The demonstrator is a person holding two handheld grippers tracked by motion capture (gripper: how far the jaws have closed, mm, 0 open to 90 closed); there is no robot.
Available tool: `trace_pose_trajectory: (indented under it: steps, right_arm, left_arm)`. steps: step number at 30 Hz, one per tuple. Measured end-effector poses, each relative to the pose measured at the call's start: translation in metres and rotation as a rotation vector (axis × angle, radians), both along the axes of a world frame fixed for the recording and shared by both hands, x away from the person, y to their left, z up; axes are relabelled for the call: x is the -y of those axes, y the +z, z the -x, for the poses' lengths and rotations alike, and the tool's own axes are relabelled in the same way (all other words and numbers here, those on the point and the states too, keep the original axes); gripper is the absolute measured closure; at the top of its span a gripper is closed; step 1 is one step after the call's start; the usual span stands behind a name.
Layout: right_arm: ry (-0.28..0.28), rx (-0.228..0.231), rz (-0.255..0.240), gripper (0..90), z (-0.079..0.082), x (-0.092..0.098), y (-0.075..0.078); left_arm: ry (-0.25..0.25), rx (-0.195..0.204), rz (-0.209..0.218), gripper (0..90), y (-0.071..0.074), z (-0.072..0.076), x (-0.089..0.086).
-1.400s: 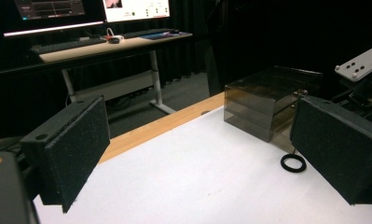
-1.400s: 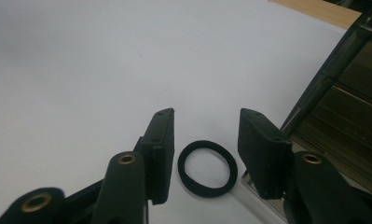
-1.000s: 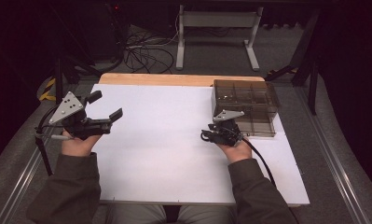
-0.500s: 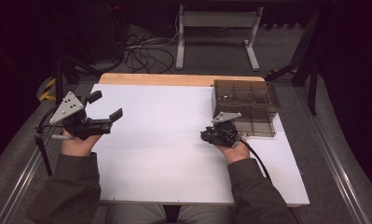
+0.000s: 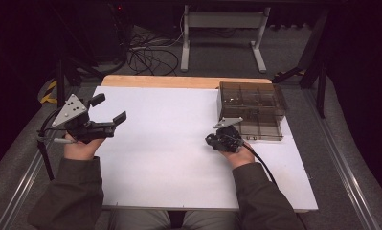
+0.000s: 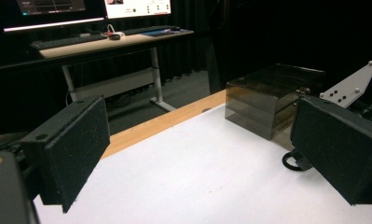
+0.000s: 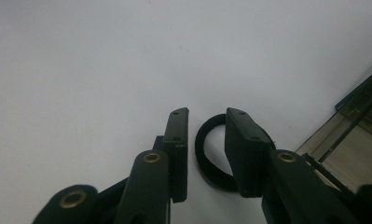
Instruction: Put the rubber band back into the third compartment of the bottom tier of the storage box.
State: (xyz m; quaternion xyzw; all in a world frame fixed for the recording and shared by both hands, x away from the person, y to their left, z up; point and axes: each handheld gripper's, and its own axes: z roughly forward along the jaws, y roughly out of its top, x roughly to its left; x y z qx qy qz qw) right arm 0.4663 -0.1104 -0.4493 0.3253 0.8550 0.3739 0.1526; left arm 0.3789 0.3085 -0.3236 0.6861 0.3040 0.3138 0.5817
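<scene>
Olive-grey long sleeves (image 5: 73,191) on both arms. Black left gripper (image 5: 109,109) with grey triangular plate, dotted with holes. Black right gripper (image 7: 206,149): flat foam-faced pads, brass rivets, black cable (image 5: 260,163) trailing back.

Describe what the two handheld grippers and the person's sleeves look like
Both grippers are black. The left gripper carries a grey three-cornered plate dotted with small holes, and its jaws end in broad, rectangular black pads with a rough foam-like face. The right gripper has slimmer jaws with brass-coloured pivot rings and small screw holes, a smaller grey plate, and a black cable trailing back along the forearm. The sleeves are dark olive-grey.
</scene>
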Motion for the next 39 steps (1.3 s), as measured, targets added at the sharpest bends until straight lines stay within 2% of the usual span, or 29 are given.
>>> trace_pose_trajectory:
  steps: [14,20,26,39]
  right_arm:
    - [0.006,-0.025,0.017,76.9,-0.003,-0.001,-0.007]
    - [0.015,-0.009,0.024,86.3,-0.001,-0.002,-0.008]
    - [0.02,0.006,0.031,87.5,0.0,-0.003,-0.007]
    - [0.002,0.057,-0.016,87.6,0.003,0.002,0.004]
  left_arm:
    - [-0.002,-0.002,-0.005,5.7,0.0,0.0,-0.001]
    - [-0.002,-0.003,-0.005,5.9,0.0,0.0,0.0]
    - [-0.003,-0.006,-0.012,5.9,0.0,0.0,0.0]
    - [-0.003,-0.003,-0.012,5.9,-0.001,0.0,0.001]
